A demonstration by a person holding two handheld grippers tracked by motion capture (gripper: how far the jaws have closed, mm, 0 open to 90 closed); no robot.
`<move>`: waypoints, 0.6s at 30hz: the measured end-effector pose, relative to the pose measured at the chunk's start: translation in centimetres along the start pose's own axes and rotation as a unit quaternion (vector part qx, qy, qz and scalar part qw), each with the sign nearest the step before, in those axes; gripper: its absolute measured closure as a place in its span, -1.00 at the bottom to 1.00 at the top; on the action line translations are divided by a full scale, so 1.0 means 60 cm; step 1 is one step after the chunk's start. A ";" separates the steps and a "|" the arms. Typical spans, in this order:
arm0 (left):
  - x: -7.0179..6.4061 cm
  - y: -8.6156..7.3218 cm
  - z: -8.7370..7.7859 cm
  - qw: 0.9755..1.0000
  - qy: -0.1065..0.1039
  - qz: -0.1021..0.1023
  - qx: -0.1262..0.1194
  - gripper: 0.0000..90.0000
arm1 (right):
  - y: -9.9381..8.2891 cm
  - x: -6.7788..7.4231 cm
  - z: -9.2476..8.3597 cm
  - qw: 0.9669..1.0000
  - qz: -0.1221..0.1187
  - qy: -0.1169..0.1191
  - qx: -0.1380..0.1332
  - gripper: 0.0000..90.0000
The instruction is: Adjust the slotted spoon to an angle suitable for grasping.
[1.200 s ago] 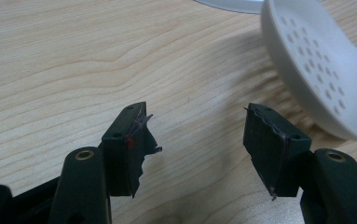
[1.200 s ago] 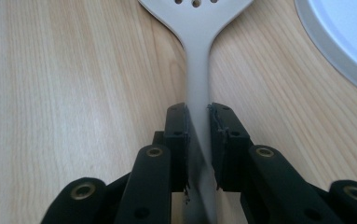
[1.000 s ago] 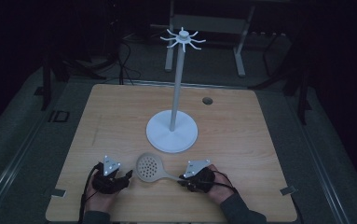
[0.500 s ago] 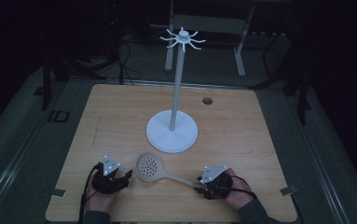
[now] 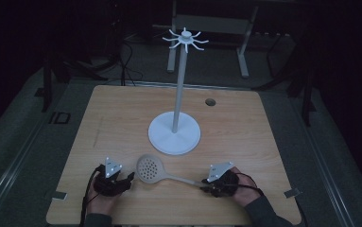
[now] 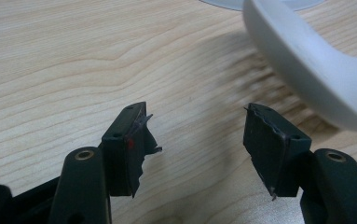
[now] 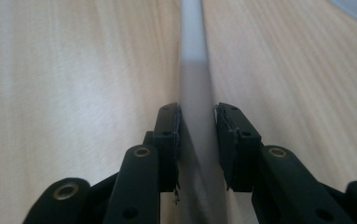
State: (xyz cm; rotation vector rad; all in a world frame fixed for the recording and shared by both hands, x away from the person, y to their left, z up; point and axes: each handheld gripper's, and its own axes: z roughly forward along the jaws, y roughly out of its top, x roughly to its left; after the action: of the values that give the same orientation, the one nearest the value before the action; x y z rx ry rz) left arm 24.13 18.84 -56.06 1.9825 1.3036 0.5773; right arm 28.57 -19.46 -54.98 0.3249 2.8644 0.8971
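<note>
White slotted spoon (image 5: 151, 169) flat on wooden table (image 5: 112, 118), bowl near front edge, just before rack base (image 5: 174, 134) | right gripper (image 5: 206, 185) clamped on spoon handle (image 7: 197, 116) | left gripper (image 6: 197, 144) jaws apart, empty, beside spoon bowl (image 6: 306, 65)

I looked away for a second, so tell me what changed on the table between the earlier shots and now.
The right gripper slid back along the skimmer's handle toward its end and is now clamped there. The skimmer turned slightly, its handle swinging nearer the person. The left gripper stayed open beside the bowl, and the hook stand did not move.
</note>
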 end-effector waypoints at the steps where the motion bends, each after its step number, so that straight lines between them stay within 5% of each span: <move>1: 0.001 0.000 -0.001 1.000 0.001 -0.003 -0.003 -0.10 | 0.003 -0.003 0.003 1.000 -0.004 -0.001 0.000 0.56; 11: 0.018 -0.004 -0.013 0.999 0.018 -0.032 -0.014 -0.09 | 0.043 -0.024 0.034 1.000 -0.016 -0.012 -0.008 0.52; 18: 0.025 -0.005 -0.024 0.999 0.018 -0.040 -0.028 -0.09 | 0.036 -0.028 0.031 0.999 0.010 -0.045 -0.009 0.14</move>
State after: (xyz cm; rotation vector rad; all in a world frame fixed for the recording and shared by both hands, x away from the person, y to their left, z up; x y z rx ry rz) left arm 23.56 20.71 -55.33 1.8733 1.3678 0.6078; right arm 30.91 -17.14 -55.18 0.3815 2.7738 0.8863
